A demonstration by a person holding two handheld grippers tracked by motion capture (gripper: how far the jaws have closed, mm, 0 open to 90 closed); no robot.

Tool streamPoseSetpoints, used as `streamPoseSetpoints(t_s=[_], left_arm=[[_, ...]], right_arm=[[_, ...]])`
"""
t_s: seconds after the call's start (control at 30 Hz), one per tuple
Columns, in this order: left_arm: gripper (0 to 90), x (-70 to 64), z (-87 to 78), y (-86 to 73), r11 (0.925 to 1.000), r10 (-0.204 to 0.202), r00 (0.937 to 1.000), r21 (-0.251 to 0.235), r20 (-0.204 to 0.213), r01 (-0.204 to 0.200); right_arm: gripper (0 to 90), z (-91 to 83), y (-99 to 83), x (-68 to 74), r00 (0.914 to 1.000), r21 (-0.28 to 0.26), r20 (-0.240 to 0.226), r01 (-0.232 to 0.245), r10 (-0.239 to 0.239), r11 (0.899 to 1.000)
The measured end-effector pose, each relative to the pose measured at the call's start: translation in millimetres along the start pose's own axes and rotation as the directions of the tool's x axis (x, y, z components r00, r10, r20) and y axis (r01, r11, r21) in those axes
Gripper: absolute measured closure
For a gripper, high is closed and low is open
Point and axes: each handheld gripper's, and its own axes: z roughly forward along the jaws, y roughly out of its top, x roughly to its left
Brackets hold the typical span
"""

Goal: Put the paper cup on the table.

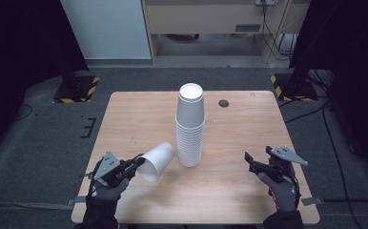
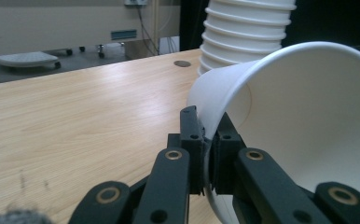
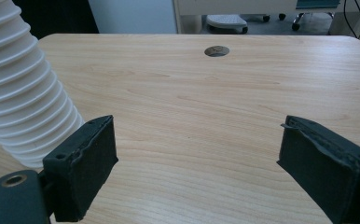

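A tall stack of white paper cups (image 1: 190, 125) stands upside down in the middle of the wooden table (image 1: 125, 119). At the front left, my left gripper (image 1: 137, 163) is shut on the rim of a single white paper cup (image 1: 156, 161), which it holds tilted, mouth toward the hand, just left of the stack. In the left gripper view the jaws pinch the single cup's (image 2: 280, 116) rim wall, with the stack (image 2: 243, 32) behind it. My right gripper (image 1: 249, 161) stands open at the front right, nothing between its pads (image 3: 82, 165); the stack (image 3: 22, 102) is to its left.
A round cable hole (image 1: 224, 103) sits in the table's far right part. Beyond the table are a grey floor, a wooden cabinet (image 1: 206, 19) and black stands with yellow-striped bases (image 1: 77, 88). Bare tabletop lies between the stack and my right gripper.
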Motion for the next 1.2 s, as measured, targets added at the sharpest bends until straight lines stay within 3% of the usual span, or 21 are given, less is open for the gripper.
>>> streamPoseSetpoints(t_s=[0.3, 0.47, 0.67, 0.9, 1.2], left_arm=[[85.0, 15.4, -7.0, 2.0, 0.9989, -0.047, 0.9960, -0.002, -0.077, 0.047], [85.0, 25.5, -11.0, 1.3, 0.9984, -0.054, 0.9900, 0.009, -0.131, 0.056], [85.0, 35.2, -15.7, 0.5, 0.9979, -0.049, 0.9808, 0.033, -0.189, 0.056], [85.1, 48.3, -20.0, -1.6, 0.9933, -0.067, 0.9670, 0.075, -0.246, 0.088], [85.1, 63.5, -21.5, -4.3, 0.9813, -0.092, 0.9482, 0.134, -0.304, 0.138]], right_arm=[[10.6, 1.6, -3.0, 1.7, 0.9991, 0.030, 0.015, 0.040, -0.040, 0.999], [11.0, 4.1, -5.4, -0.3, 0.9980, 0.045, 0.028, 0.055, -0.056, 0.997], [10.8, 8.5, -8.8, -1.3, 0.9964, 0.091, 0.041, 0.071, -0.075, 0.993], [10.7, 9.9, -10.6, -3.0, 0.9920, 0.120, 0.068, 0.098, -0.107, 0.988], [10.6, 10.1, -11.5, -3.6, 0.9892, 0.124, 0.085, 0.109, -0.120, 0.986]])
